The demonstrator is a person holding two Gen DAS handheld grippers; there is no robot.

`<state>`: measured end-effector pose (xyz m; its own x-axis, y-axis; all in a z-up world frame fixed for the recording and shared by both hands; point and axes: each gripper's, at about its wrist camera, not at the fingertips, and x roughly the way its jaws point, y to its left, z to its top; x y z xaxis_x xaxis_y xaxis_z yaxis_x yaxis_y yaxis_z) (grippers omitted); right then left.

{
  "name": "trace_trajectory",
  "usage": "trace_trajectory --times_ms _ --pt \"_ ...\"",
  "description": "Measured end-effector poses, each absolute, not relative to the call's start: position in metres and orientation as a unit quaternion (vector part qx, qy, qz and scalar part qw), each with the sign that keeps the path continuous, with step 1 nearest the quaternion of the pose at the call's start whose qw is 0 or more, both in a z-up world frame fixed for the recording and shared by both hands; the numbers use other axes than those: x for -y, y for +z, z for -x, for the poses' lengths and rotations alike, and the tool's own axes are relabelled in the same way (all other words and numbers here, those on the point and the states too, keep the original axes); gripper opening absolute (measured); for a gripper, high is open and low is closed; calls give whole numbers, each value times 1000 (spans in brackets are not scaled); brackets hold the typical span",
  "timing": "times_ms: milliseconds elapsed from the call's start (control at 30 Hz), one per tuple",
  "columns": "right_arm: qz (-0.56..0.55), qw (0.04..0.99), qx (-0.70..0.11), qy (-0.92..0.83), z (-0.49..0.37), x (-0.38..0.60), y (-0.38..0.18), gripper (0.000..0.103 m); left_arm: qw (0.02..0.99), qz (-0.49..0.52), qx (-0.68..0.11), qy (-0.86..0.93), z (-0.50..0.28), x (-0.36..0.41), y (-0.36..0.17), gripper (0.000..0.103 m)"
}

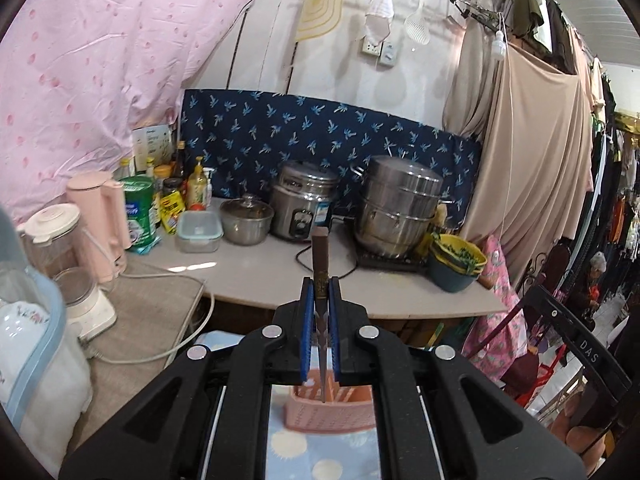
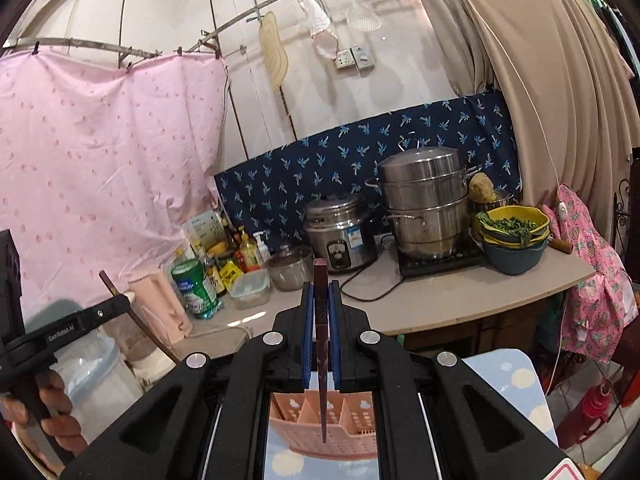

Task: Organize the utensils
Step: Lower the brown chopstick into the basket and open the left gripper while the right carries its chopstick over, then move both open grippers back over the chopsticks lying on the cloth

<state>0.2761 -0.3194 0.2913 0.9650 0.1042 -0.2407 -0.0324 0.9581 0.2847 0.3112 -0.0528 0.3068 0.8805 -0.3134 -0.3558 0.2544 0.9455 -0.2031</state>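
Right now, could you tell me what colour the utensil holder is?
Pink holder, clearest in the right wrist view.

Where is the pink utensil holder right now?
The pink utensil holder sits low in both wrist views on the blue dotted tablecloth, directly below each gripper's fingers, under the tips of the held chopsticks.
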Motion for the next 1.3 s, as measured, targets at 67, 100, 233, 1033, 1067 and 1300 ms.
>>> trace_trajectory --times_ms 67,100,233,1033,1067,1300 --pt "-148 981 -120 33 -289 320 294 7 968 75 -192 -145 -321 58 307 7" --pt "-152 980 -120 34 -295 321 294 7 968 73 -191 -144 -328 63 305 7" --pt "-165 977 -132 33 -319 322 274 7 966 71 -203 -141 -350 72 289 7" --pt "-171 958 -228 21 -337 328 175 15 947 78 -282 -129 -387 65 187 37" --pt "-171 959 -227 21 -333 328 177 18 948 77 -281 -130 -384 64 188 37" --pt "-163 960 -226 25 -288 324 182 30 949 75 -279 -126 -351 53 193 37"
